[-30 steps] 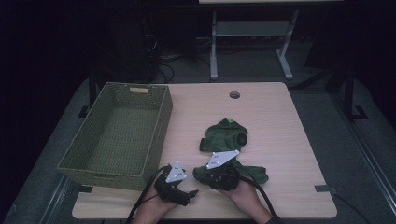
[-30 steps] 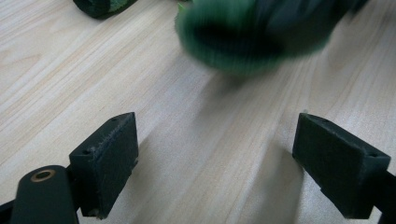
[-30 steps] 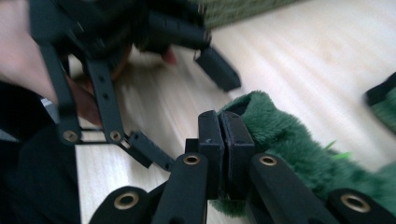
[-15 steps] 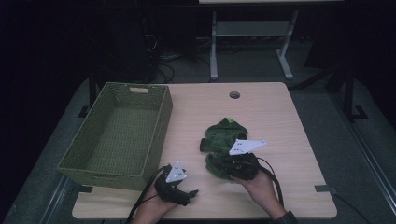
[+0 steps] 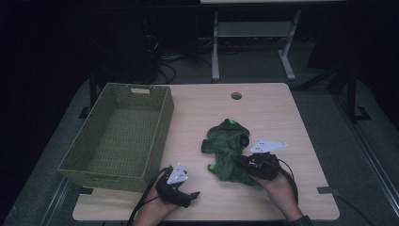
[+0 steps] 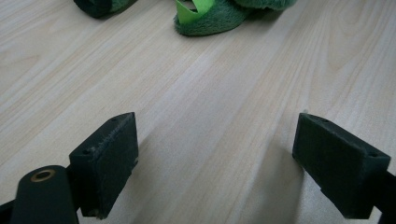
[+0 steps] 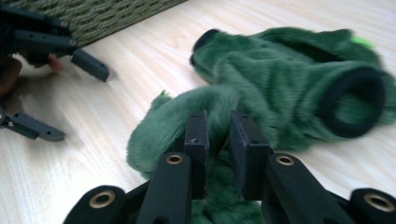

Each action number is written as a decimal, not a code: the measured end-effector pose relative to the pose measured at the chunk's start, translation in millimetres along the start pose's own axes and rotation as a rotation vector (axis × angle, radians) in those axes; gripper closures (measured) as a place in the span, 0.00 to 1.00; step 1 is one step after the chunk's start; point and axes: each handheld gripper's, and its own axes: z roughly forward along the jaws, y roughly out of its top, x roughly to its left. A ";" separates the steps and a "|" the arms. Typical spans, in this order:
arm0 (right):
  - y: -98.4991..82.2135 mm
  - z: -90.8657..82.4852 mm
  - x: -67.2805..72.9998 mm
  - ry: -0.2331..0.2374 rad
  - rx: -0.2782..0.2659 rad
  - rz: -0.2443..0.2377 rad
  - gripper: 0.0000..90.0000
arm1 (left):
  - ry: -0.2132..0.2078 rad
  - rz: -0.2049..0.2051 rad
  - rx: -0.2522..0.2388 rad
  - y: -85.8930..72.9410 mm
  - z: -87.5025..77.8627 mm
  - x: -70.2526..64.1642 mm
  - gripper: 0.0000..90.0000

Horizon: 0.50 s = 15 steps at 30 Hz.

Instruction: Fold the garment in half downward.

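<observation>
While the left claw idles, jaws spread, on the bare surface, the right claw, jaws just easing, has dragged the pinched green fleece garment rightward, away from the basket.

One fuzzy dark-green fleece garment with black cuffs lies at the right gripper, its cloth between the jaws. One olive-green woven rectangular basket stands beside the left gripper. Two handheld black two-jaw grippers in all.
</observation>
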 end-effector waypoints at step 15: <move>-0.3 24.7 -2.8 -0.005 0.060 -0.022 0.97 | 0.001 0.005 0.002 0.3 0.1 0.5 0.15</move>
